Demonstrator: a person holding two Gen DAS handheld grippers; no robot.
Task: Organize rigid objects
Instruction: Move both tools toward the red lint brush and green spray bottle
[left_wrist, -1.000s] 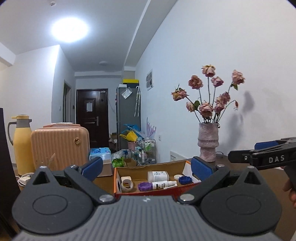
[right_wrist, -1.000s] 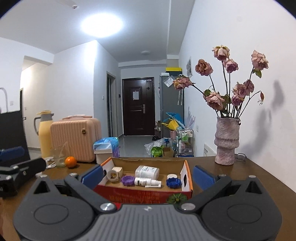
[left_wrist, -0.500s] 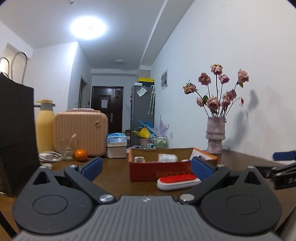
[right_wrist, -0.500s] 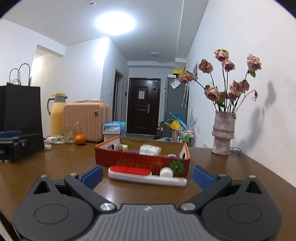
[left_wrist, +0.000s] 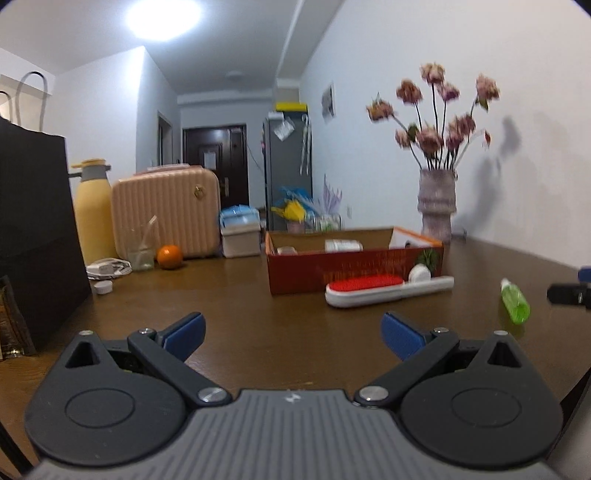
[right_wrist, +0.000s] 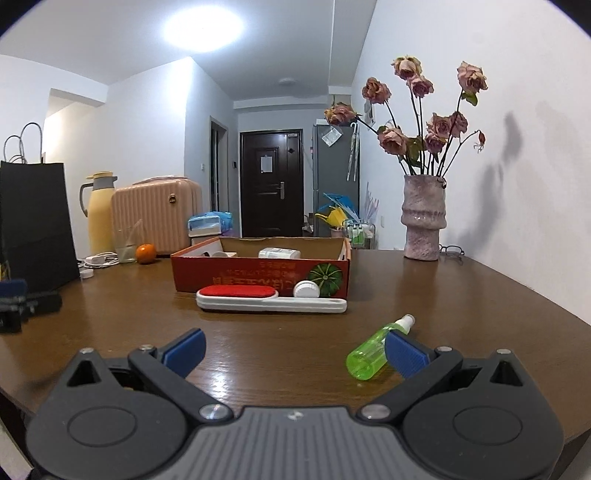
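Observation:
A red cardboard box sits mid-table with a white bottle and small items inside. A white lint brush with a red pad lies in front of it, next to a white round jar. A green spray bottle lies on the table, just ahead of my right gripper's right fingertip. My left gripper is open and empty, low over the table. My right gripper is open and empty.
The brown table carries a vase of dried roses at the back right, with glasses beside it. At the left stand a black paper bag, a yellow flask, a pink case, a glass and an orange.
Both grippers have drawn back from the box and dropped low over the table. The lint brush and then the green spray bottle have come into view. Both stay open.

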